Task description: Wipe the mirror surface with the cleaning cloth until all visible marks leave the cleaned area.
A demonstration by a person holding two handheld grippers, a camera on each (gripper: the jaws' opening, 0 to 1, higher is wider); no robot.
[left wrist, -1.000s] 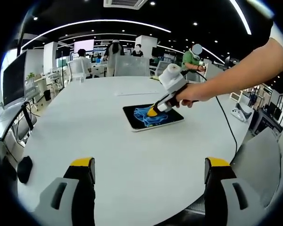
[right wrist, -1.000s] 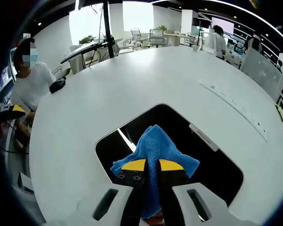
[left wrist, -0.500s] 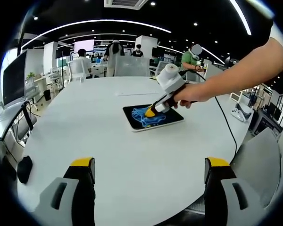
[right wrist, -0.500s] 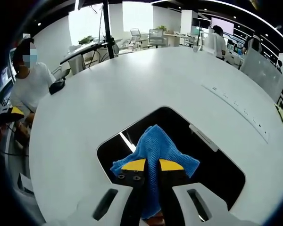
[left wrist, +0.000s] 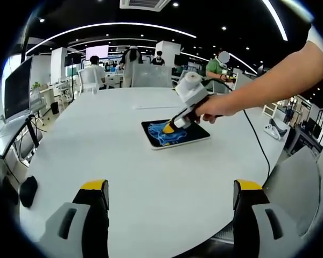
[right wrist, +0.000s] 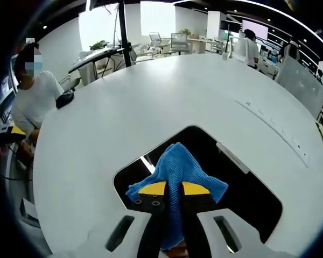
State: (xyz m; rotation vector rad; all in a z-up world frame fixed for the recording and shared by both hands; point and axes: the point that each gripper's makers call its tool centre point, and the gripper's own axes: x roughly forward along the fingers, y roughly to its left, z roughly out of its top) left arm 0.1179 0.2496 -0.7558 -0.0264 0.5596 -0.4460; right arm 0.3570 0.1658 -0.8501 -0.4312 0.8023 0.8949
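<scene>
A dark rectangular mirror (left wrist: 196, 133) (right wrist: 247, 188) with a pale frame lies flat on the white table (left wrist: 124, 161). A blue cleaning cloth (left wrist: 162, 136) (right wrist: 177, 166) is pressed onto its surface. My right gripper (right wrist: 174, 189) (left wrist: 168, 128) is shut on the cloth, yellow fingertips together, held by a hand reaching in from the right in the left gripper view. My left gripper (left wrist: 170, 188) stands open near the table's front edge, far from the mirror, with nothing between its jaws.
A seated person (right wrist: 35, 94) is at the table's left in the right gripper view. Chairs (left wrist: 149, 75) and several people stand beyond the far edge. A cable (left wrist: 258, 142) trails from the right gripper. A monitor (left wrist: 16, 88) stands left.
The right gripper has slid the cloth leftward across the mirror, toward its left end. The left gripper has stayed put.
</scene>
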